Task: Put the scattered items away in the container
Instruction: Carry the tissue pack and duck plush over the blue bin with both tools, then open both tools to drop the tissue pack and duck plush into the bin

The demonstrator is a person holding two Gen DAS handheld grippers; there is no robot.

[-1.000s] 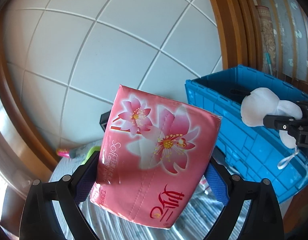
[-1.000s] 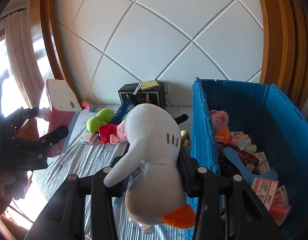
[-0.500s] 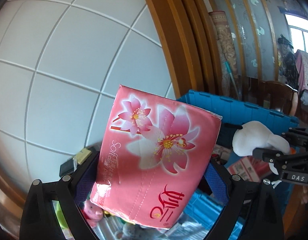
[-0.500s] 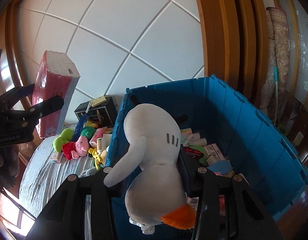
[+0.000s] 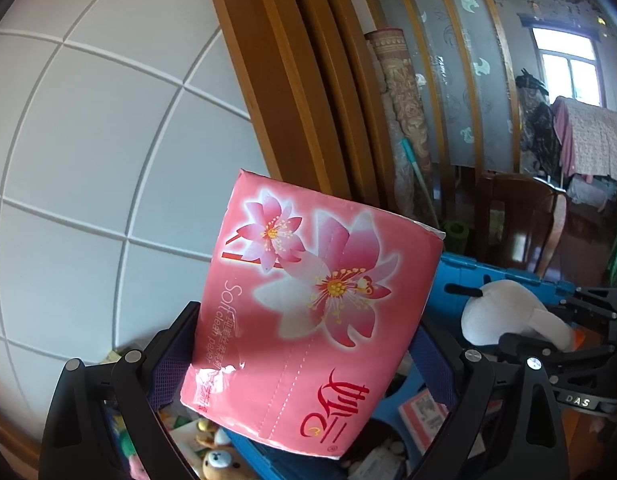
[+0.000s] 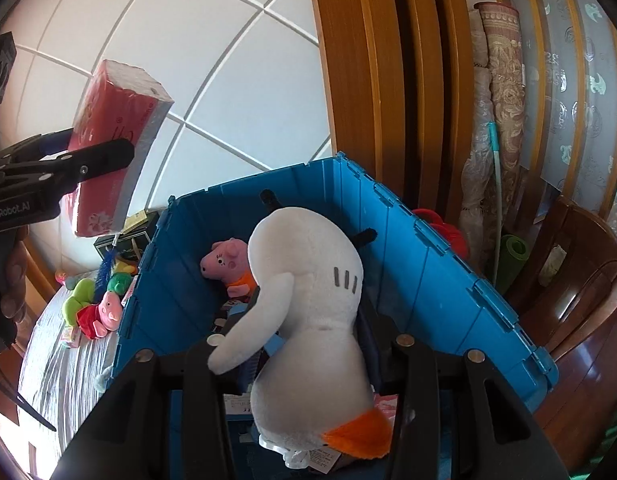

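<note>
My left gripper (image 5: 304, 336) is shut on a pink flowered tissue pack (image 5: 308, 308) and holds it up in the air over the near edge of the blue crate (image 5: 464, 276). In the right wrist view the pack (image 6: 116, 148) hangs at the upper left, beyond the crate's left wall. My right gripper (image 6: 308, 332) is shut on a white plush goose (image 6: 312, 312) with an orange beak, held above the open blue crate (image 6: 448, 280). The goose also shows in the left wrist view (image 5: 508, 316). A pink pig plush (image 6: 228, 264) and small boxes lie inside the crate.
Left of the crate, on a striped cloth (image 6: 60, 368), lie a green plush (image 6: 78, 300), a red-dressed pig plush (image 6: 102, 314) and a blue brush (image 6: 104, 268). A black box (image 6: 128, 236) stands at the wall. A wooden chair (image 6: 580, 272) and rolled mats (image 6: 500, 120) stand at the right.
Both grippers have swung right with their loads. The goose has moved from beside the crate to over its inside. The tissue pack has come closer to the crate.
</note>
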